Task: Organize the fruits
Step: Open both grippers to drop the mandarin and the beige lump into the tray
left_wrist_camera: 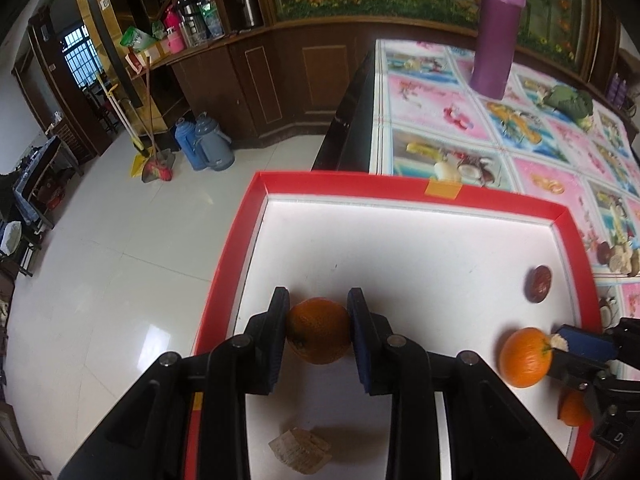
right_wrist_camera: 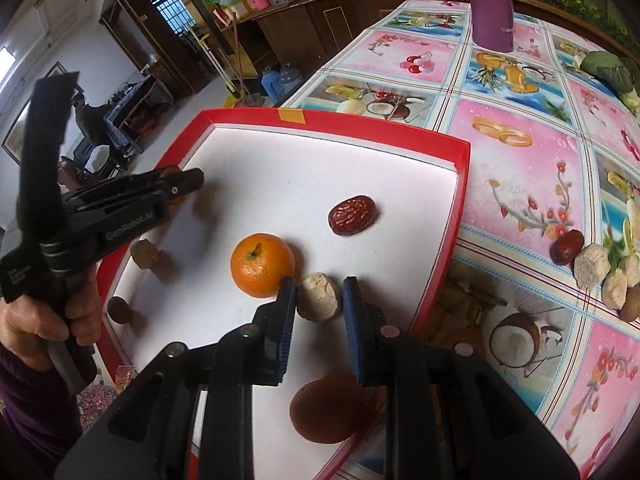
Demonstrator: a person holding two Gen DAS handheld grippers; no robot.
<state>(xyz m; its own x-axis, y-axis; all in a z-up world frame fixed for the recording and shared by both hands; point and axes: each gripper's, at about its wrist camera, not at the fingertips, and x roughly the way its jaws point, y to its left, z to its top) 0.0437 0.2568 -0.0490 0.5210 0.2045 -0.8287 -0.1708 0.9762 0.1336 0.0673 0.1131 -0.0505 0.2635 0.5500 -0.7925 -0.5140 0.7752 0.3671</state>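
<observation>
Overhead, both hands tilt their tongs steeply down into the red-rimmed tray [left_wrist_camera: 404, 194]. The left tongs [left_wrist_camera: 318, 312] are nearly closed, pads pressed on a dull orange [left_wrist_camera: 318, 330] near the tray's left edge. The right tongs [right_wrist_camera: 319, 294] are nearly closed on a pale lumpy nut [right_wrist_camera: 319, 297] near the tray's right edge, just beside a bright orange [right_wrist_camera: 262, 265]. A red date [right_wrist_camera: 353, 215] lies farther in, apart. On the flowered tablecloth [right_wrist_camera: 516, 168], beyond the tray's right edge, sits a cluster of nuts [right_wrist_camera: 608, 276]; a purple flask [left_wrist_camera: 496, 36] stands at the far end.
</observation>
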